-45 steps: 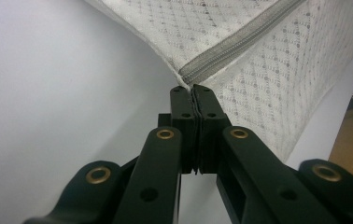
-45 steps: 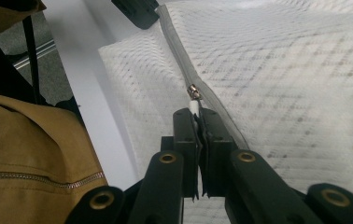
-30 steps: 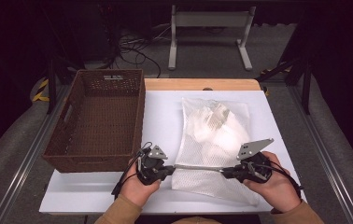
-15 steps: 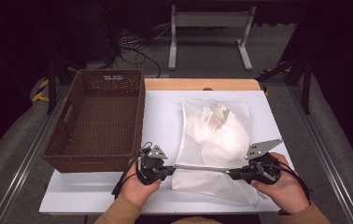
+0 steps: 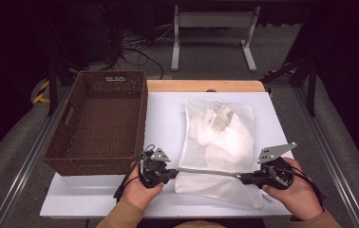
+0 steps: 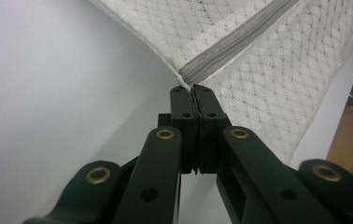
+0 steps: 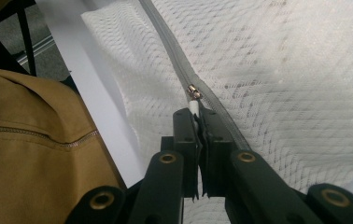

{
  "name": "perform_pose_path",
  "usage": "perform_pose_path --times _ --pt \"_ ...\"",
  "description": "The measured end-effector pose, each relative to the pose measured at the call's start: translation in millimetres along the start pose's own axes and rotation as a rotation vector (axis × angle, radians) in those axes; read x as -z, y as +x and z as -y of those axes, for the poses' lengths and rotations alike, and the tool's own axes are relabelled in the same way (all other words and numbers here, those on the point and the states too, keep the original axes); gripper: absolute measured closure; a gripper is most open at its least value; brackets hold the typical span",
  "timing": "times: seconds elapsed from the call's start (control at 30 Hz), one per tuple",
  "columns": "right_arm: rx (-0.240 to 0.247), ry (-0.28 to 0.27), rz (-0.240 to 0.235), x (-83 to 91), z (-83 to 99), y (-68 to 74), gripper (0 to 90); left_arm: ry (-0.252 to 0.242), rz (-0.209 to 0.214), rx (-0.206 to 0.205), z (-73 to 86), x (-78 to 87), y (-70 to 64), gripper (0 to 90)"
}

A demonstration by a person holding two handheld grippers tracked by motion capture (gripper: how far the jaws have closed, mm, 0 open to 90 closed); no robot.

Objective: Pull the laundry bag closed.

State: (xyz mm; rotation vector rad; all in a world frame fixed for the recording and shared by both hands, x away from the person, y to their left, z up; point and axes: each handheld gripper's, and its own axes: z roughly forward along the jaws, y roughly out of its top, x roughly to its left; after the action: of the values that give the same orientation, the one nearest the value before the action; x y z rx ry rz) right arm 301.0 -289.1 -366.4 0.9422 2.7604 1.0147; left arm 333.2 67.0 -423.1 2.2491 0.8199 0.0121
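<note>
A white mesh laundry bag with white cloth inside lies on the white table. Its grey zipper runs across the near part of the bag, pulled taut between my two grippers. My left gripper is shut on the zipper's left end, at the bag's corner. My right gripper is shut on the white zipper pull tab, with the small metal slider just beyond the jaws. The mesh bag spreads out past it.
A brown wicker basket stands empty on the table's left half, close to my left gripper. A tan sleeve lies to the left in the right gripper view. The table's near edge is just below both hands. A metal stand is on the floor behind.
My right gripper has slid to the right along the zipper with the pull tab in it. The left gripper has stayed put at the zipper's left end.
</note>
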Motion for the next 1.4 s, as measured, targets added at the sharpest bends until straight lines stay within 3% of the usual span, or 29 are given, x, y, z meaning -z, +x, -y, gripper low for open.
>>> perform_pose_path --times 0.53,1.4 --pt "-0.042 -0.002 0.0 6.5 17.6 -9.5 86.9 0.004 -0.01 -0.01 0.1 0.3 2.0 88.6" --pt "-0.103 0.013 0.032 21.5 41.0 -21.4 86.9 0.013 -0.013 0.01 1.1 -0.7 3.3 88.6"
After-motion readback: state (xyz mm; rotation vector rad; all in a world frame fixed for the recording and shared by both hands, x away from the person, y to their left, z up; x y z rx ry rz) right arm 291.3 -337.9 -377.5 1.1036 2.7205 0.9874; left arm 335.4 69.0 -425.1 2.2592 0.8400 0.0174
